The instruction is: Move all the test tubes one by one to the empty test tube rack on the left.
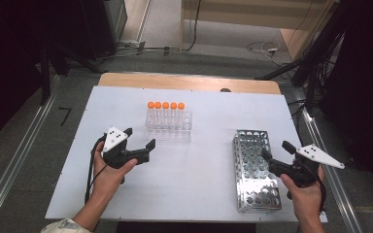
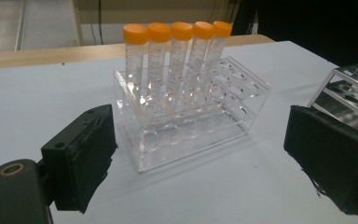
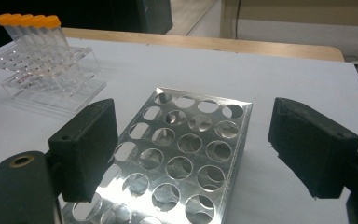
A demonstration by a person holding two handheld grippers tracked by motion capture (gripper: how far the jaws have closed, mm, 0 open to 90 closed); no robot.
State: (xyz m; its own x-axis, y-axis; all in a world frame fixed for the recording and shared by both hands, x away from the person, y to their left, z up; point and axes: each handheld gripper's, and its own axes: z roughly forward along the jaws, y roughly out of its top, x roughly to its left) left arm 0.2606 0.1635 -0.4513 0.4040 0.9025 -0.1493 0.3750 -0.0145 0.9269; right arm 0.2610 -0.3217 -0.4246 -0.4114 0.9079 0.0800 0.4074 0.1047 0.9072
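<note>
The right hand-held gripper (image 3: 193, 151) hangs with its two black jaws spread wide, holding nothing. Between and below them sits a metal rack (image 3: 186, 149) with rows of round holes on the white worktop (image 3: 270, 74). Farther off at upper left, a clear rack (image 3: 51, 86) carries five orange-capped tubes (image 3: 32, 35), standing in a row.

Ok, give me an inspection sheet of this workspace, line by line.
Surface: white table top, wooden strip at its far edge.
Job's things: clear rack holding five orange-capped tubes in one row, upright; metal rack, its holes unfilled.
Clutter: nothing seen.
Grippers: left gripper open, facing the clear rack, apart from it; right gripper open, beside the metal rack, its fingers holding nothing.
Cables: black cable trailing from the left gripper.
Surroundings: metal rails along both sides, loose wires on the floor beyond.
</note>
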